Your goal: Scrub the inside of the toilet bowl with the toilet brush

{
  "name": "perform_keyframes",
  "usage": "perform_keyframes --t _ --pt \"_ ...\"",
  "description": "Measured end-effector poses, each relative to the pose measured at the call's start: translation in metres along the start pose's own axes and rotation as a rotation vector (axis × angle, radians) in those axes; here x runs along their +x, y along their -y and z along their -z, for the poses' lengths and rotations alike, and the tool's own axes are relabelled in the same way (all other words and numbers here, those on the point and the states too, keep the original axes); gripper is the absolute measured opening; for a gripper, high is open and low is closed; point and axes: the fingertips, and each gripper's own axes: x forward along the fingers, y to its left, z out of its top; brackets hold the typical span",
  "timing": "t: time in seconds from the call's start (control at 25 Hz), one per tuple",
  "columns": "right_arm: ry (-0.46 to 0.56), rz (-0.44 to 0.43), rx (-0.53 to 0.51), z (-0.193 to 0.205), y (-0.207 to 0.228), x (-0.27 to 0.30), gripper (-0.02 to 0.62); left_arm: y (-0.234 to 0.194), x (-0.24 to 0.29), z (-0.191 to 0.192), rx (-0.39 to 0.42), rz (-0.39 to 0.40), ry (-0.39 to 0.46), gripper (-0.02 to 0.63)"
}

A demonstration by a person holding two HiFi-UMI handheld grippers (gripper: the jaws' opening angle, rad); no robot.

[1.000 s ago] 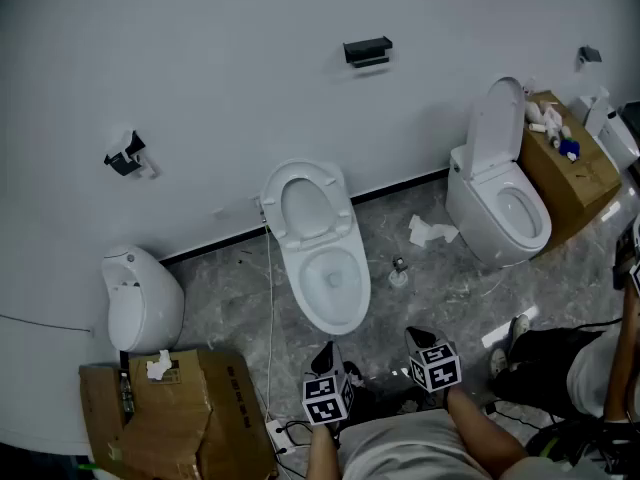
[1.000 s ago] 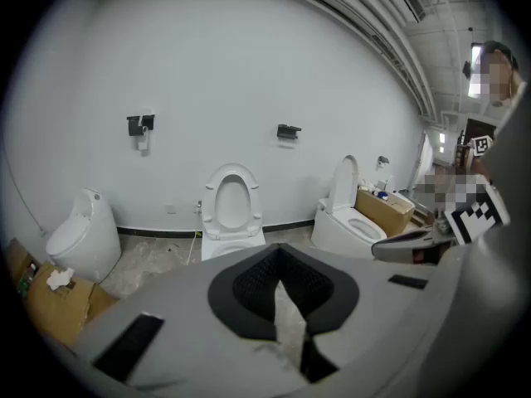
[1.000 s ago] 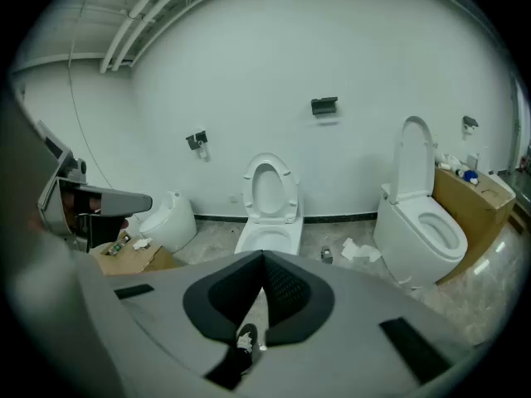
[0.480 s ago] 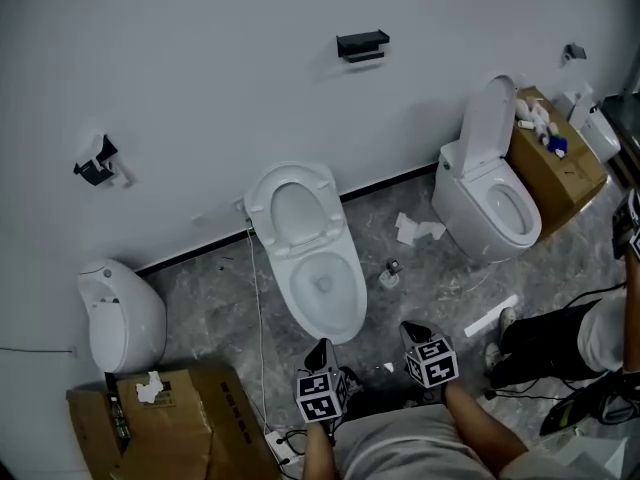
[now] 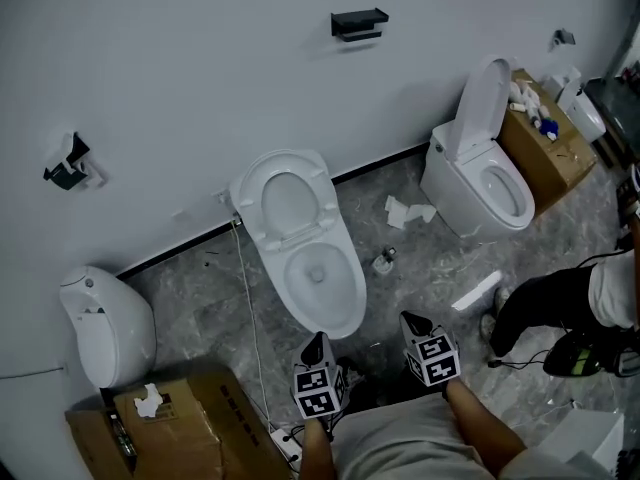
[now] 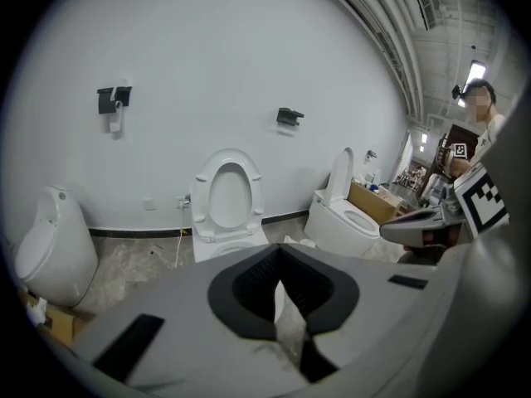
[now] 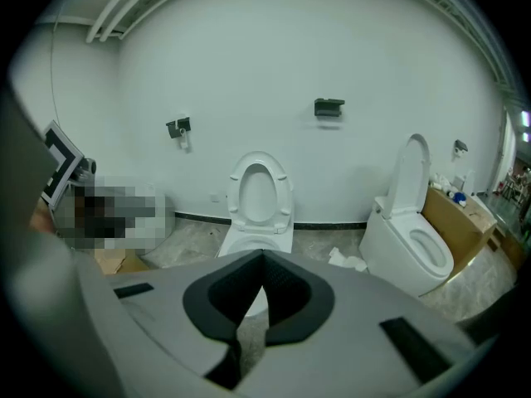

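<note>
The toilet (image 5: 285, 203) stands in the middle of the scene against the far wall (image 5: 200, 68). Its lid and seat are up and its bowl (image 5: 320, 273) is open toward the near side.

The left gripper (image 5: 318, 341) and right gripper (image 5: 411, 321) are side by side at the near edge, just short of the bowl's near rim and touching nothing. The left one points at the rim. The right one points at the floor (image 5: 200, 298) just right of it. In each gripper view the jaws are closed tip to tip with nothing between them, and only a thin slit shows behind the tips.

No brush can be made out. A small object (image 5: 383, 260) stands on the floor just right of the toilet, too small to identify. Crumpled paper (image 5: 408, 211) lies farther right, near a second toilet (image 5: 480, 178) with its lid up.

A urinal (image 5: 100, 323) hangs at the left, with a cardboard box (image 5: 170, 423) near it. A black holder (image 5: 358, 23) is fixed to the wall above the toilet. A person's legs (image 5: 545, 303) show at the right edge.
</note>
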Motion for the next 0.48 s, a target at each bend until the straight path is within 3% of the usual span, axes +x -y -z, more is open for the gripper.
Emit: perform_keyframes --t 0.2,0.48 --pt "-0.021 0.039 0.023 0.008 0.008 -0.007 0.011 0.009 0.012 0.01 0.006 0.043 -0.035 0.026" --pt "-0.04 0.069 0.082 0.023 0.044 0.014 0.011 0.023 0.046 0.006 0.039 0.068 -0.002 0.026"
